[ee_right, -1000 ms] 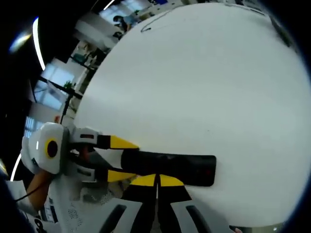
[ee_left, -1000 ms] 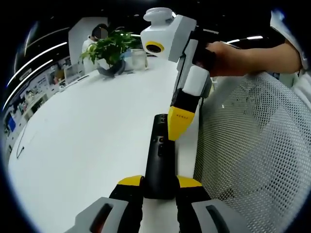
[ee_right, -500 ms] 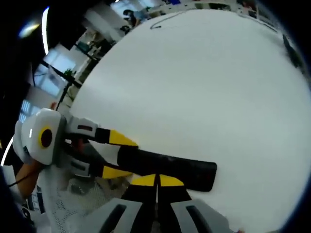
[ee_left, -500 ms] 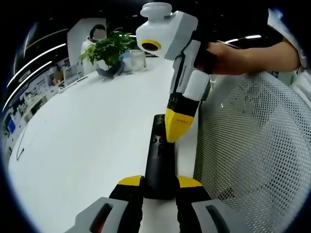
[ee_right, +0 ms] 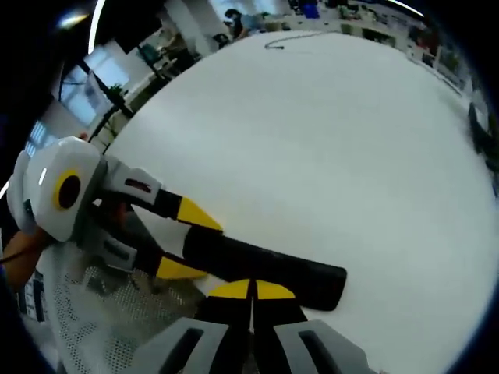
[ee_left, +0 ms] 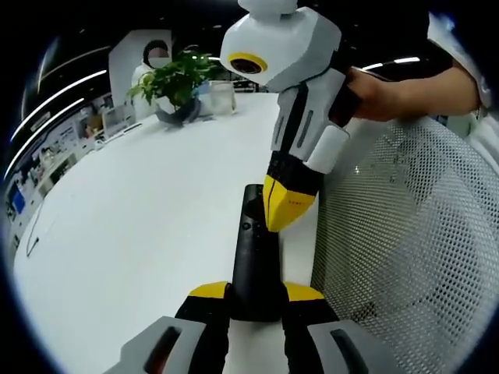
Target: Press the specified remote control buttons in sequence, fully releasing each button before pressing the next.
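The left gripper [ee_left: 256, 300] stays clamped on the remote control [ee_left: 253, 257] lying on the white table [ee_left: 140, 226]. The right gripper [ee_left: 282, 222], jaws together, has tilted more upright since a second ago, tip on the remote toward 12 o'clock.

My right gripper [ee_left: 285, 212] covers the remote [ee_left: 254, 257]'s middle buttons, so whether its tip touches one I cannot tell. My left gripper [ee_right: 187, 245] hides the remote's near end, past the table [ee_right: 327, 156] edge.
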The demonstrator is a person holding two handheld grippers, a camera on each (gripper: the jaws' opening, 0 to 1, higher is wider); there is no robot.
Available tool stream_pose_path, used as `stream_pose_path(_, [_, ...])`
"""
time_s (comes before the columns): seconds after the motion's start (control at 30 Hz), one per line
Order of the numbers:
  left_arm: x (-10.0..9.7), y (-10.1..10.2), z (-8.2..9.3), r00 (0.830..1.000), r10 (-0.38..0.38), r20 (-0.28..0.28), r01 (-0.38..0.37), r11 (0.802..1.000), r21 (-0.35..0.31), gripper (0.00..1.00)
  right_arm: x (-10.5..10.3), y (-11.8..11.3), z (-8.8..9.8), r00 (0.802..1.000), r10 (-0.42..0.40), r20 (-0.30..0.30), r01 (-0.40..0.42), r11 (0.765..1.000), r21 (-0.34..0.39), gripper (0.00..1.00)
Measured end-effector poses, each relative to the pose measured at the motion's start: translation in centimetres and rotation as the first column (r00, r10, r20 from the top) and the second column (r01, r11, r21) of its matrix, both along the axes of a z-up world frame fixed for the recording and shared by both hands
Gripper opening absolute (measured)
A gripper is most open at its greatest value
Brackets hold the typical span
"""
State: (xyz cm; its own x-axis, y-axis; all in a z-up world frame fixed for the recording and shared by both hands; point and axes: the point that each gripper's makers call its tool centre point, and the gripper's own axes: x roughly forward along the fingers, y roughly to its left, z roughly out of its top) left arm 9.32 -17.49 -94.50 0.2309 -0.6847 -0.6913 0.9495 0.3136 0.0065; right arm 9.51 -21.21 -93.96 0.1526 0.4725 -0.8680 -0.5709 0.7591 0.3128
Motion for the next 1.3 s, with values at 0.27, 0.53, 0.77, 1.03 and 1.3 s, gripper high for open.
stream_pose_path(0.27, [-0.1,-0.1,0.1,1.0,-0.003,0.011,0.003,1.0,0.0,0.24,0.0,0.1,0.2,1.0,0.012,0.025,-0.012,1.0,-0.018,0.0])
stream_pose_path(0.53, [-0.3,-0.2,0.1,1.0,-0.005,-0.003,0.005,1.0,-0.002,0.24,0.5,0.9,0.8,0.999,-0.003,0.032,0.001,0.997,0.072,0.0])
stream_pose_path(0.77, [-0.7,-0.4,0.1,1.0,-0.016,-0.009,0.016,1.0,-0.007,0.24,0.3,1.5,0.5,1.0,0.018,0.021,-0.02,0.997,0.079,0.0])
stream_pose_path(1.03, [-0.7,-0.5,0.1,1.0,-0.022,-0.009,0.022,1.0,-0.009,0.24,0.3,1.4,0.4,1.0,0.017,0.014,-0.018,0.997,0.076,0.0])
stream_pose_path(1.3, [-0.7,-0.5,0.1,1.0,-0.026,-0.009,0.026,1.0,-0.007,0.24,0.4,1.4,0.4,1.0,0.014,0.011,-0.015,0.997,0.081,0.0])
